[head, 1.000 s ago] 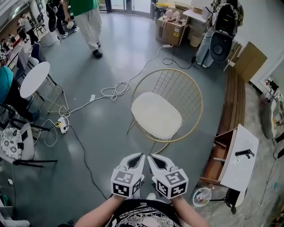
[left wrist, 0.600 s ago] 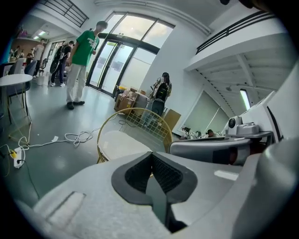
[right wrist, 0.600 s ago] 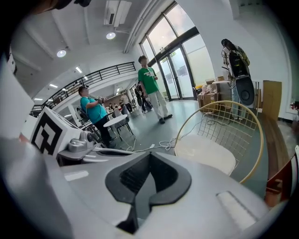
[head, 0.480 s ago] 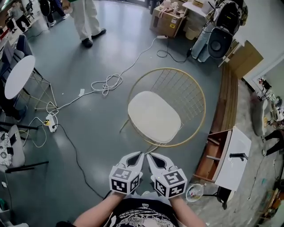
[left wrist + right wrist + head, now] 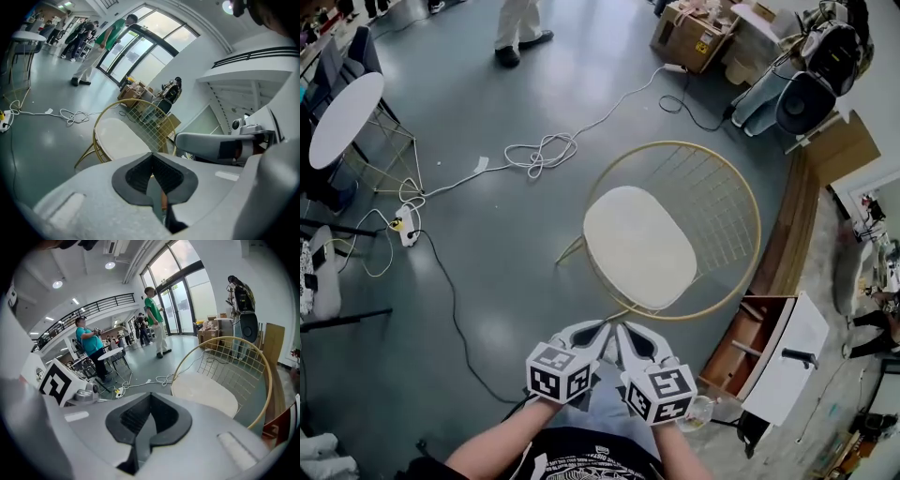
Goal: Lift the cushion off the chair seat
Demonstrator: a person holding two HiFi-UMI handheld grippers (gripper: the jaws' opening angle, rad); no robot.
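Both grippers shut and empty, hanging just short of the chair while the cushion is sitting on the seat

Closest in, the left gripper (image 5: 596, 331) and right gripper (image 5: 625, 331) are hovering side by side over the grey floor (image 5: 487, 253), jaws pressed together on both, nothing in either. Just past them the cushion (image 5: 639, 246) is lying flat on the seat of the gold wire chair (image 5: 717, 202). It's off-white, roughly oval, smooth and thin, and it's filling most of the seat, with the mesh back curving round behind. Neither gripper is touching it. The head view is giving the whole oval from above, plus a white cable (image 5: 544, 150) looping on the floor beyond and a round white table (image 5: 342, 117) far left. The gripper views are only catching the cushion at a low slant, but the right one is picking up a person in a green top (image 5: 152, 310) way back by the glass doors (image 5: 187, 301).
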